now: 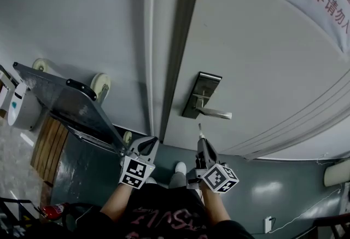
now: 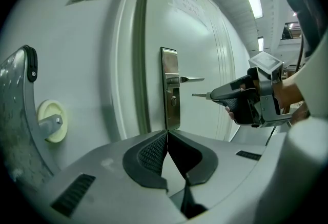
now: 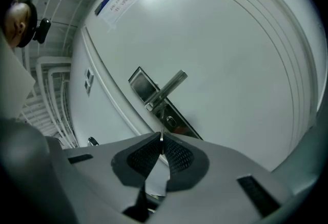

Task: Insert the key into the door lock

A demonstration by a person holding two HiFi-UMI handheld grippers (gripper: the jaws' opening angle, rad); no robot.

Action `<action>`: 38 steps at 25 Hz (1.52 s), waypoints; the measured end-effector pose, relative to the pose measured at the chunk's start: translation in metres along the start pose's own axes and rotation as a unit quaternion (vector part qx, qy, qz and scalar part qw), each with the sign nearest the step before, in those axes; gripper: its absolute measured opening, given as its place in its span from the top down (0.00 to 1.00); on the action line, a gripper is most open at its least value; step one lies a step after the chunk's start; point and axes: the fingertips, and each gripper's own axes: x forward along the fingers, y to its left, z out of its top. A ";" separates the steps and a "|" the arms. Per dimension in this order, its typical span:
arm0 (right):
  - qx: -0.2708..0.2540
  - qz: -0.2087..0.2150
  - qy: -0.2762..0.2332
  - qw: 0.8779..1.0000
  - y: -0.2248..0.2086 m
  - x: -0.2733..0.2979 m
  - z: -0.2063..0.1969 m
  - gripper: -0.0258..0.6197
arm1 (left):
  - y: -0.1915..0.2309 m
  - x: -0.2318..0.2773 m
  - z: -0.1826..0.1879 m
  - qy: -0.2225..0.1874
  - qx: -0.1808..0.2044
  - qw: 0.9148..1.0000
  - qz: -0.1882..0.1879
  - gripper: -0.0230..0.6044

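The key point(image 3: 162, 135) is clamped between the closed jaws of the right gripper point(image 3: 162, 146). Its blade is pointed at the door lock point(image 3: 169, 122) but held just short of the keyhole, below the lever handle point(image 3: 171, 84). The left gripper point(image 2: 167, 141) jaws are pressed together on nothing, clear of the door point(image 1: 246, 41).

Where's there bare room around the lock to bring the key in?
Bare door face lies right of the lock plate and under the lever handle; the gap between key and keyhole is open. Crowded left of the door frame: the cart leans there.
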 end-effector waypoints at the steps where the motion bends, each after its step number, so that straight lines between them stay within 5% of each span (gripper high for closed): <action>1: 0.010 0.002 -0.002 1.000 0.003 0.001 -0.002 0.84 | 0.001 -0.003 -0.001 0.000 0.001 1.000 -0.001 0.94; 13: 0.103 0.013 -0.030 0.994 0.014 0.017 0.004 0.84 | 0.014 -0.013 0.002 -0.018 0.003 1.000 0.001 0.94; 19: 0.202 0.020 -0.046 0.978 -0.006 0.036 0.002 0.84 | 0.021 -0.001 0.005 -0.022 0.021 1.000 0.002 0.94; 38: 0.286 0.017 -0.058 0.956 -0.021 0.077 0.005 0.84 | 0.040 0.013 -0.005 0.000 0.020 1.000 0.003 0.94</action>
